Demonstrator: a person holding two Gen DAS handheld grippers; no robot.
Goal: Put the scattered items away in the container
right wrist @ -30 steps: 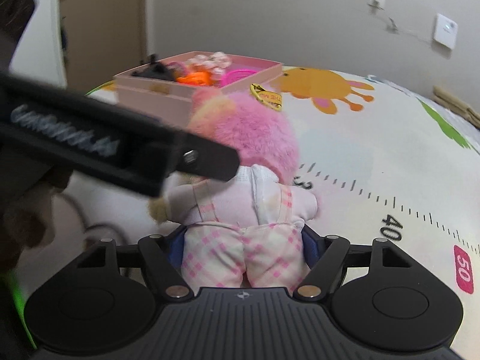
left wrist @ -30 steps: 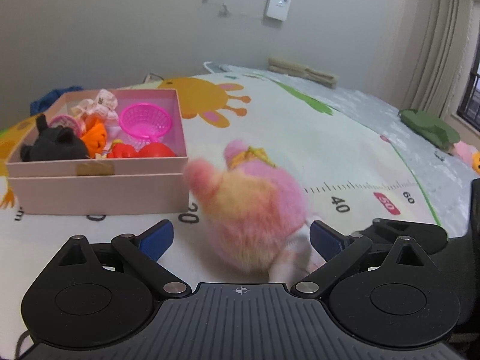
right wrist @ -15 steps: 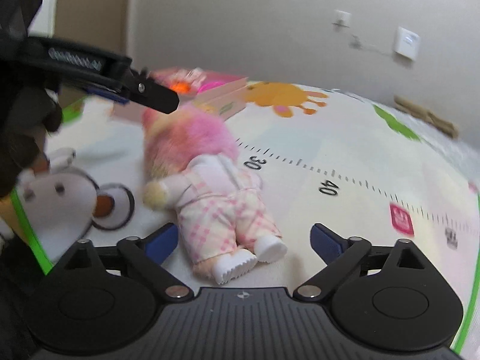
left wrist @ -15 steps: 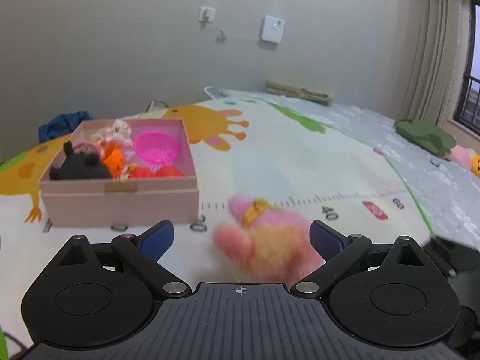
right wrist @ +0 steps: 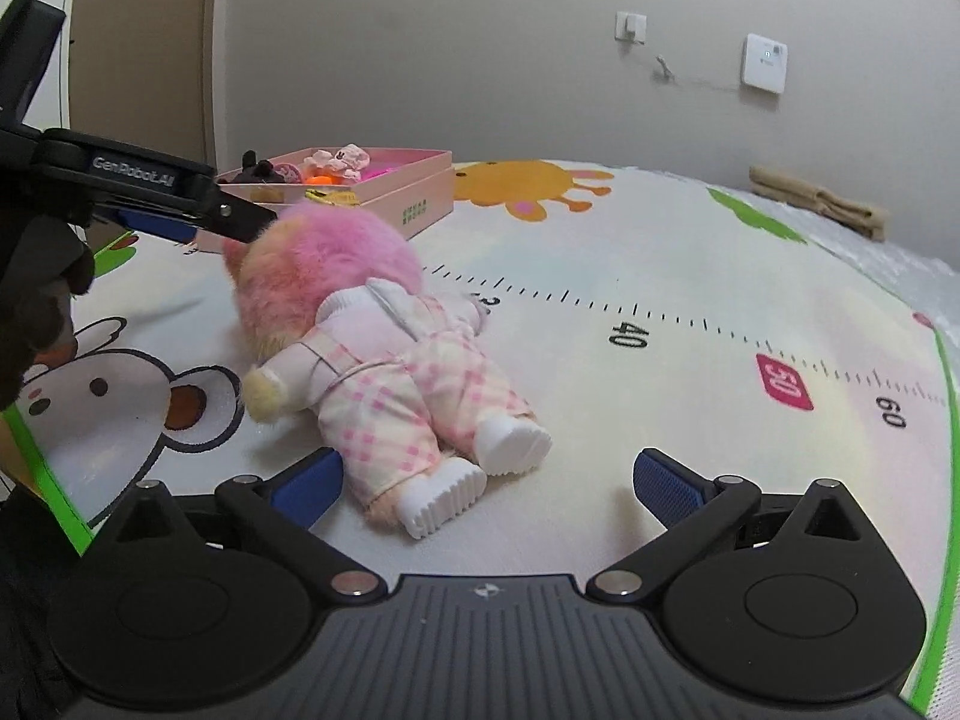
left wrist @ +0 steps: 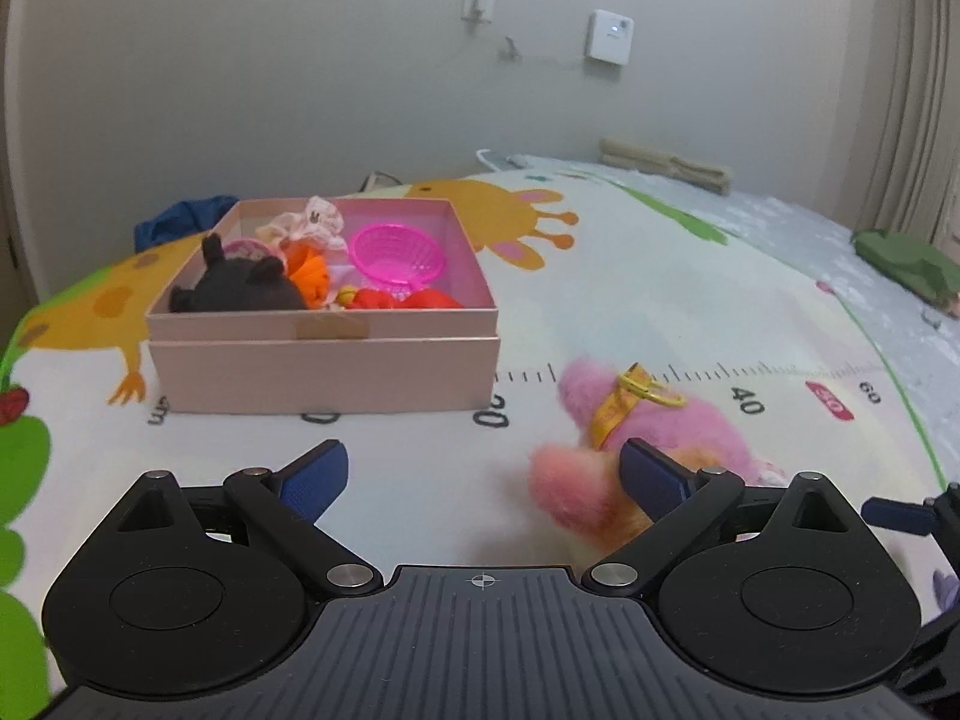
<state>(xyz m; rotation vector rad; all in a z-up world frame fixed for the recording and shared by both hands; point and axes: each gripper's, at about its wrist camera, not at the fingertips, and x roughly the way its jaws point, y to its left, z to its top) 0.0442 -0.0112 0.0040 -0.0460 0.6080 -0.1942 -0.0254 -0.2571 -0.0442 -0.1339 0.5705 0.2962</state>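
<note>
While both sets of jaws stand wide and empty, the right gripper [right wrist: 487,477] has the better line: the doll [right wrist: 384,360] lies face down on the mat [right wrist: 690,276] just ahead of it, feet toward the jaws, head away toward the box [right wrist: 384,192]. Feet sit between the right gripper's pads, offset to its left pad and nearly touching it; plenty of gap on the other side.

Long axis runs roughly along the right gripper's reach, skewed left. A short push forward with a small leftward shift would probably centre legs or torso for a close across the body.

Left gripper [left wrist: 483,477] sits at the head end. Doll [left wrist: 636,450] is off to its right, fur partly behind the right pad, not between the jaws. In the right view its arm hangs over the doll's head, so I'd expect crowding if both go in.

Box [left wrist: 324,360] is left of and beyond the doll, well apart from it, open-topped. Already holds a black plush [left wrist: 240,288], pink basket [left wrist: 396,252] and small bits; the basket side looks the roomiest.

Mat between doll and box is bare, no edges near.
</note>
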